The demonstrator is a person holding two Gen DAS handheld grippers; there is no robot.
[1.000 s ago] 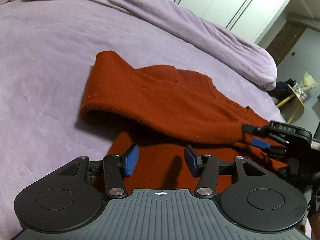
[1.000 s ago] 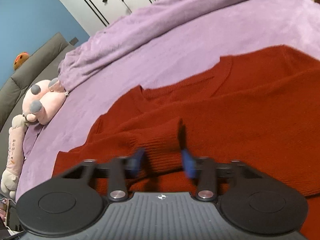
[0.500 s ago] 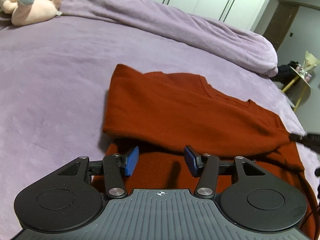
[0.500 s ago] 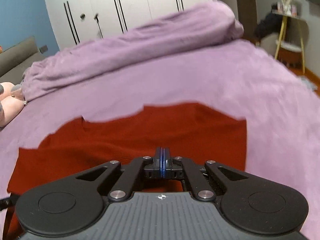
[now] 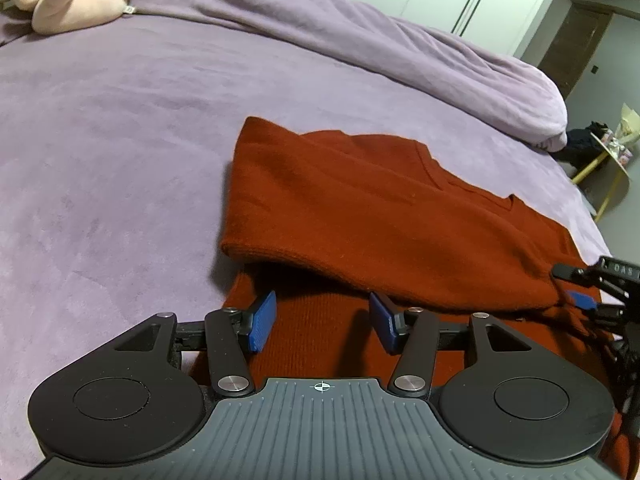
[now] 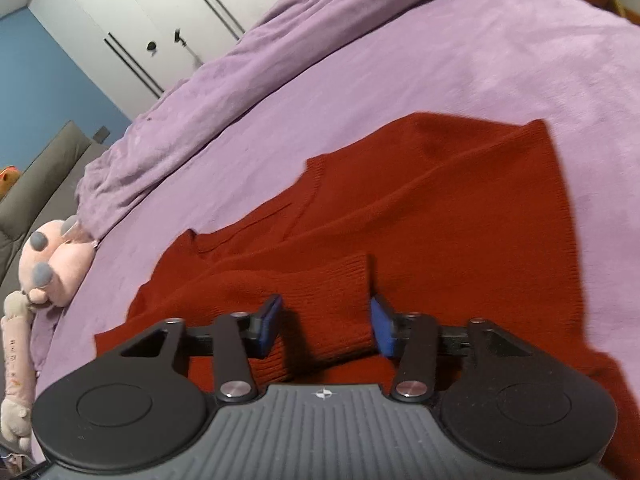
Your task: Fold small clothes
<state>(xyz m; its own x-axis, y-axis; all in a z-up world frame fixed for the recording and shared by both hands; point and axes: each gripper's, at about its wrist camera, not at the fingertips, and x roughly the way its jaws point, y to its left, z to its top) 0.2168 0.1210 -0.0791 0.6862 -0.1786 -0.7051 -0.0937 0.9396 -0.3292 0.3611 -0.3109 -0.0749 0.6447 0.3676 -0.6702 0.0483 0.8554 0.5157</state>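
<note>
Since half a second ago the right claw (image 6: 325, 326) has parted its jaws again from fully shut, and its view has swung from the far edge of the sweater back over the ribbed sleeve cuff (image 6: 320, 304). That cuff now lies between the blue pads (image 6: 269, 326), which stand clear of it on either side, so the right claw is open with the cuff loose in the gap. The left claw (image 5: 323, 322) has hardly shifted; its jaws stand apart with nothing pinched, poised just over the lower layer of the red sweater (image 5: 360, 216) near its folded edge.

Out from the left claw, a folded-over panel of the sweater lies across the lower layer, casting a dark shadow along the fold. The V-neck (image 5: 444, 176) shows farther back. At the right edge of the left wrist view the right claw's tip (image 5: 592, 292) sits at the sweater's side.

The sweater rests flat on the purple bed (image 5: 120, 140). A bunched purple duvet (image 5: 360, 28) runs along the far side, a pink plush toy (image 5: 68, 4) lies at the far left corner, and white wardrobe doors (image 6: 152, 16) stand beyond.
</note>
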